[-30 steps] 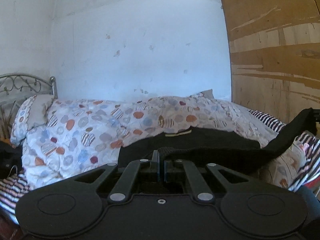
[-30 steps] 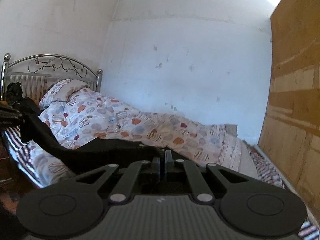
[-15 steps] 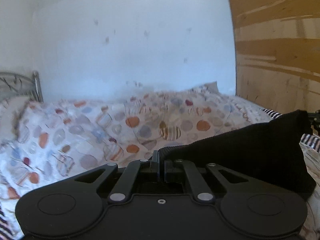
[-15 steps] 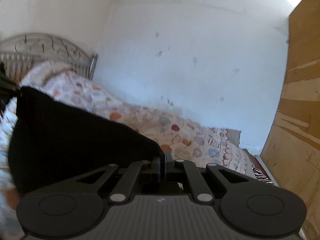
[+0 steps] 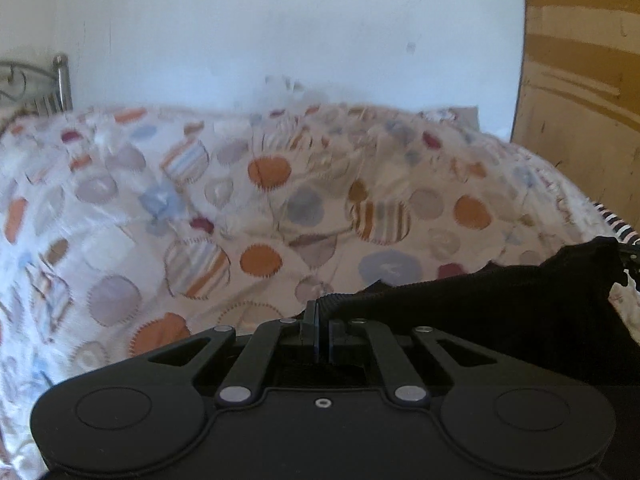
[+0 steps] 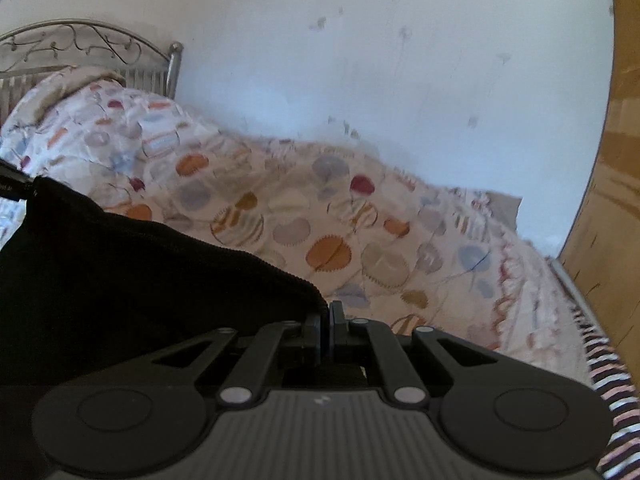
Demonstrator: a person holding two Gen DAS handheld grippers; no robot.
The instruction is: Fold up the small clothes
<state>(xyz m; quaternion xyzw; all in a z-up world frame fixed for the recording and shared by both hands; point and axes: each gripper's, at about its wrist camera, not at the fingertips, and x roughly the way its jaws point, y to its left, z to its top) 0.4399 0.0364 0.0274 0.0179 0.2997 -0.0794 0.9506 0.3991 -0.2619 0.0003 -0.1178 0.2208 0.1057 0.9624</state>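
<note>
The black knit garment (image 5: 500,312) has a ribbed edge and fills the lower right of the left view, lower left of the right one, strung between both claws. The left gripper (image 5: 323,320) is pinched tight on that ribbed edge, and the right gripper (image 6: 329,316) is clamped on the opposite corner. How much cloth hangs below is cut off by the gripper bodies. Behind it there's a rumpled quilt (image 5: 248,200) printed with scalloped dots, kinda motion-blurred, a curly metal headboard (image 6: 92,52) upper left, a scuffed white wall (image 6: 360,60), and a plywood panel (image 5: 580,80) at the right.
</note>
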